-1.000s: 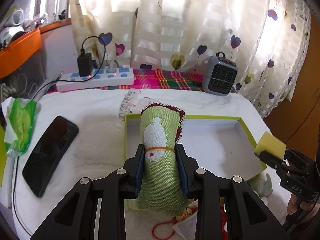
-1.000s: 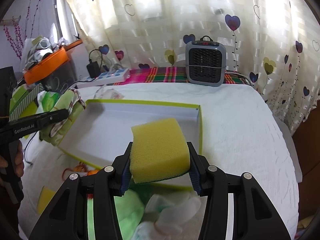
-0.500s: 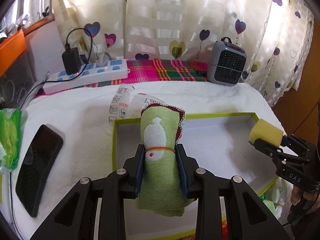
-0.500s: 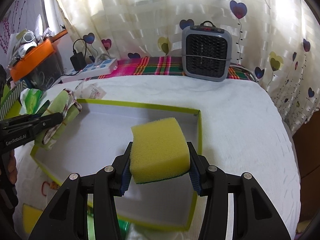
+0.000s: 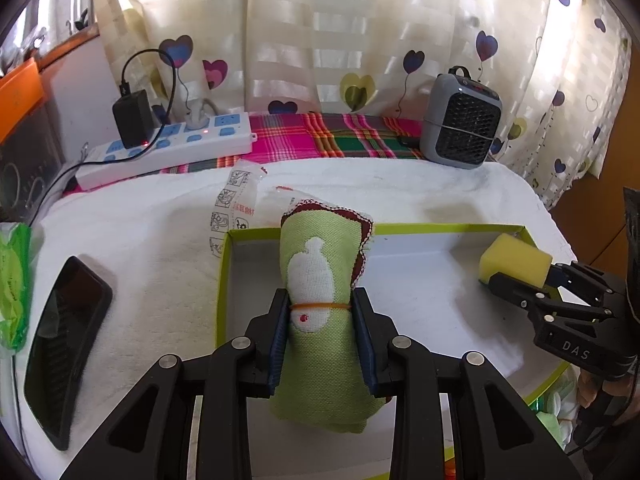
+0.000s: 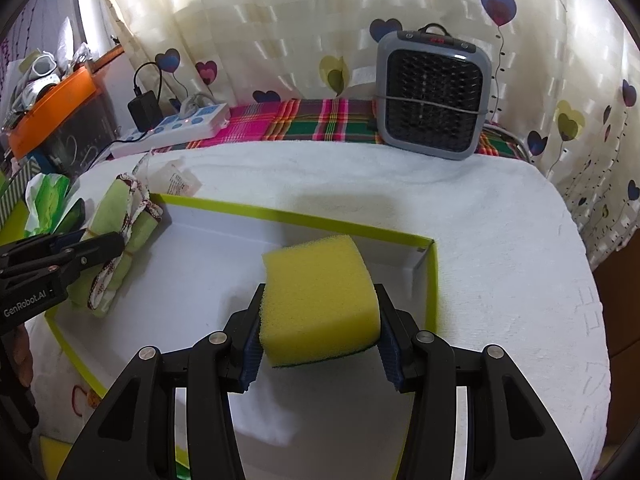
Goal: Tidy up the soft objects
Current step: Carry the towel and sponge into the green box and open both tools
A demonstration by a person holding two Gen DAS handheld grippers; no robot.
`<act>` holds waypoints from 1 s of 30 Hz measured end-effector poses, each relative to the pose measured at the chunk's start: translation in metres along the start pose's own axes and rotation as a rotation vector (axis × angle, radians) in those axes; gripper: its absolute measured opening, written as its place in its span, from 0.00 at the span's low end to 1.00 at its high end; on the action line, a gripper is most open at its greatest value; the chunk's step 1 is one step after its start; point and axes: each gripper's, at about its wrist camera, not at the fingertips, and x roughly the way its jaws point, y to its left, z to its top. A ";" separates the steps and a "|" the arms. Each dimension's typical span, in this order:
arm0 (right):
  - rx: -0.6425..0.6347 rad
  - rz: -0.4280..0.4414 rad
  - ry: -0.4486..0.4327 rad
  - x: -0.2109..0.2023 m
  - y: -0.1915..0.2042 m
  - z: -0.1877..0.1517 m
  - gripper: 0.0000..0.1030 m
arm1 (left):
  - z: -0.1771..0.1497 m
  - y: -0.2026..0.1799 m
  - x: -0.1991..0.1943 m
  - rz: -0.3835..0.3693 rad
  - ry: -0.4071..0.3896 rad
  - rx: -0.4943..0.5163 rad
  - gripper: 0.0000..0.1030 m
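Left wrist: left tool (image 5: 320, 344) grips one cloth roll (image 5: 324, 312), right tool (image 6: 318, 344) one sponge (image 6: 318, 300).

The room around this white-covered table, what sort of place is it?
Probably a home, perhaps a bedroom corner: heart-print curtains, a small heater on a plaid cloth, and a power strip with a charger plugged in.

Both grippers now hang over the inside of the green-edged box (image 6: 430, 276) instead of its near rim. The left gripper (image 5: 320, 336) carries the green cloth roll (image 5: 324, 320) further in; the right gripper (image 6: 320, 332) brings the yellow sponge (image 6: 320, 300) forward over the box floor.
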 end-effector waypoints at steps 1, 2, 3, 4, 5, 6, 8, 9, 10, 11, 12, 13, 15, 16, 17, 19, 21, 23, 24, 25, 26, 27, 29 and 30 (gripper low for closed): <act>0.000 0.000 0.007 0.002 0.000 0.000 0.48 | 0.000 0.000 0.000 0.000 0.001 0.002 0.28; -0.001 -0.001 0.010 0.003 0.001 0.000 0.48 | 0.000 0.000 0.001 0.001 0.002 0.003 0.28; -0.003 -0.002 0.011 0.004 0.001 0.000 0.48 | -0.001 -0.001 0.001 0.005 0.001 0.005 0.28; -0.003 -0.003 0.014 0.005 0.001 0.000 0.48 | -0.001 -0.001 0.001 0.008 -0.001 0.010 0.28; -0.001 -0.005 0.016 0.005 0.001 0.000 0.48 | -0.001 -0.002 0.001 0.010 -0.003 0.014 0.28; 0.002 -0.007 0.018 0.006 0.000 -0.001 0.48 | -0.001 -0.002 0.001 0.010 -0.001 0.014 0.28; 0.008 -0.003 0.019 0.007 -0.001 -0.001 0.48 | -0.001 -0.002 0.002 0.006 0.001 0.007 0.29; 0.011 -0.002 0.020 0.007 -0.002 -0.001 0.48 | -0.001 -0.001 0.002 0.005 0.002 0.004 0.29; 0.013 -0.004 0.020 0.007 -0.002 -0.001 0.48 | -0.001 -0.001 0.002 0.004 0.002 0.003 0.29; 0.014 -0.005 0.020 0.007 -0.003 -0.001 0.48 | -0.001 -0.001 0.003 0.005 0.003 0.004 0.29; 0.015 -0.005 0.021 0.007 -0.003 -0.001 0.48 | -0.001 -0.001 0.003 0.007 0.005 0.007 0.29; 0.016 -0.005 0.022 0.007 -0.003 -0.001 0.48 | 0.000 -0.002 0.003 0.008 0.007 0.009 0.30; 0.015 -0.005 0.025 0.007 -0.003 -0.001 0.49 | -0.001 -0.002 0.003 0.010 0.011 0.012 0.32; 0.013 -0.006 0.027 0.007 -0.003 -0.001 0.49 | -0.001 -0.002 0.003 0.010 0.012 0.012 0.32; 0.011 -0.007 0.030 0.008 -0.003 -0.001 0.49 | -0.001 -0.002 0.003 0.010 0.013 0.011 0.33; 0.008 -0.007 0.034 0.008 -0.002 -0.001 0.49 | -0.001 -0.002 0.004 0.009 0.016 0.007 0.35; 0.006 -0.003 0.038 0.008 -0.002 -0.001 0.50 | -0.001 -0.002 0.004 0.005 0.023 -0.002 0.37; 0.004 0.000 0.039 0.008 -0.002 -0.002 0.51 | -0.002 -0.002 0.005 0.006 0.027 -0.002 0.40; 0.001 -0.001 0.039 0.007 -0.002 -0.002 0.53 | -0.002 -0.003 0.005 0.010 0.029 0.001 0.41; -0.001 0.000 0.038 0.007 -0.001 -0.002 0.54 | -0.003 -0.003 0.005 0.010 0.031 0.003 0.43; -0.001 -0.001 0.036 0.006 -0.001 -0.002 0.57 | -0.003 -0.003 0.005 0.009 0.033 0.005 0.43; -0.002 -0.003 0.034 0.005 -0.001 -0.002 0.58 | -0.003 -0.004 0.004 0.008 0.032 0.006 0.43; 0.000 -0.010 0.030 0.004 -0.001 -0.003 0.59 | -0.004 -0.004 0.002 0.004 0.028 0.007 0.43; 0.002 -0.011 0.028 0.003 -0.001 -0.003 0.60 | -0.004 -0.004 0.001 0.005 0.026 0.005 0.43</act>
